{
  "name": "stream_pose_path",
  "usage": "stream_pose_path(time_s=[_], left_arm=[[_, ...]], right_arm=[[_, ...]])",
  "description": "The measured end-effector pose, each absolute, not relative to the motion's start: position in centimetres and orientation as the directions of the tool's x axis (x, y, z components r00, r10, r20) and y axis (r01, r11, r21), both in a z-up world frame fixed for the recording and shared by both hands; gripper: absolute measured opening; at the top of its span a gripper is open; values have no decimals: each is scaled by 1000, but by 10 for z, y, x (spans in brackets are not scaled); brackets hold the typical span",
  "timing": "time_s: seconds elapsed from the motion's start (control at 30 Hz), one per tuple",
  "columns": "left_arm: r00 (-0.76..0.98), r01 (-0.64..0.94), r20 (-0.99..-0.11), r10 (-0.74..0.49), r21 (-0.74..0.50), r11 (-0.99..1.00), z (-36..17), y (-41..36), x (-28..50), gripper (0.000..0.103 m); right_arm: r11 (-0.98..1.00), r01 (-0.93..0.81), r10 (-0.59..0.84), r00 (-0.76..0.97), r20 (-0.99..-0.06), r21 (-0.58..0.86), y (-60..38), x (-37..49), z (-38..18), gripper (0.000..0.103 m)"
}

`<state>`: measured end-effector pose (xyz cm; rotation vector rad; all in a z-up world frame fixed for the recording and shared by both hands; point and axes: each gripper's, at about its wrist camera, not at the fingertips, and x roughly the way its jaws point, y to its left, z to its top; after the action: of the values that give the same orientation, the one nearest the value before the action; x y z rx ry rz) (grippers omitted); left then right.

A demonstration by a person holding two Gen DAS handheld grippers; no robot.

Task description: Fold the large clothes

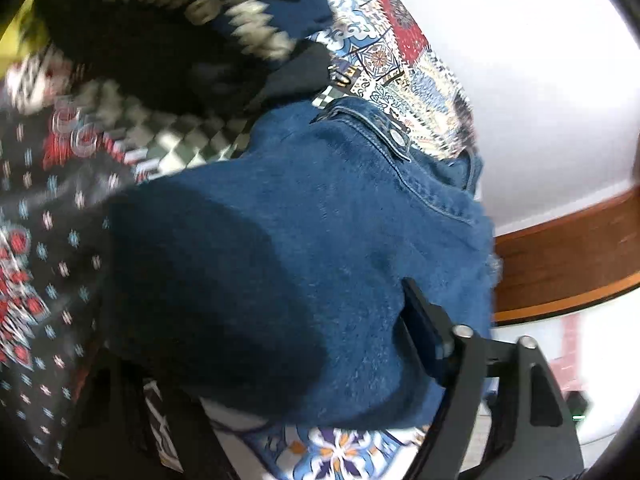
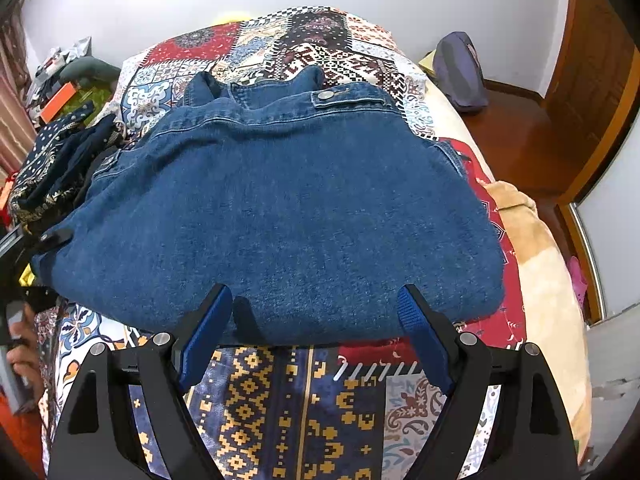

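A folded blue denim jacket [image 2: 288,208] lies on the patchwork bedspread [image 2: 280,400], its buttoned tab toward the far side. My right gripper [image 2: 316,296] is open, its blue-padded fingers [image 2: 204,332] poised over the jacket's near edge with only the top of the denim between them. In the blurred left wrist view the denim jacket [image 1: 320,220] fills the space between the fingers of my left gripper [image 1: 260,320]. Its right finger [image 1: 424,320] lies against the cloth and the left one is lost in shadow. In the right wrist view a black fingertip [image 2: 56,236] rests at the jacket's left edge.
A heap of dark patterned clothes [image 2: 52,168] lies left of the jacket. A purple bag [image 2: 460,76] sits at the bed's far right and a beige blanket [image 2: 536,264] hangs over its right side. A person's hand [image 2: 20,352] shows at the left edge. Wooden floor and door are on the right.
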<state>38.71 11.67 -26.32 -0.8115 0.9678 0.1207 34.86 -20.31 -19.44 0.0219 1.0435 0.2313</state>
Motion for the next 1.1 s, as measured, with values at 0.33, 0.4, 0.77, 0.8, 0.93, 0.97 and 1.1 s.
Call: stream_pose_path(time_s=[0.33, 0.4, 0.77, 0.8, 0.93, 0.97, 1.1], left_arm=[[742, -274, -670, 30, -263, 925, -152, 51, 406, 30], [797, -233, -604, 6, -299, 925, -120, 49, 405, 27], [894, -195, -443, 72, -240, 951, -46, 78, 372, 26], [891, -207, -447, 87, -228, 951, -47, 84, 369, 26], [857, -248, -494, 149, -142, 958, -66, 93, 365, 26], [843, -254, -514, 159, -119, 960, -75, 92, 367, 26], [806, -263, -559, 193, -46, 964, -108, 80, 368, 26]], right_arm=[[979, -182, 169, 497, -851, 89, -203, 348, -179, 82], [978, -181, 182, 502, -846, 102, -201, 351, -172, 82], [903, -346, 394, 431, -812, 254, -105, 379, -148, 82], [892, -366, 411, 417, -811, 264, -93, 378, -150, 82], [858, -454, 421, 354, -835, 240, -38, 374, -170, 82], [848, -475, 415, 322, -851, 234, -24, 372, -182, 82], [835, -501, 392, 250, -886, 228, -4, 370, -216, 85]])
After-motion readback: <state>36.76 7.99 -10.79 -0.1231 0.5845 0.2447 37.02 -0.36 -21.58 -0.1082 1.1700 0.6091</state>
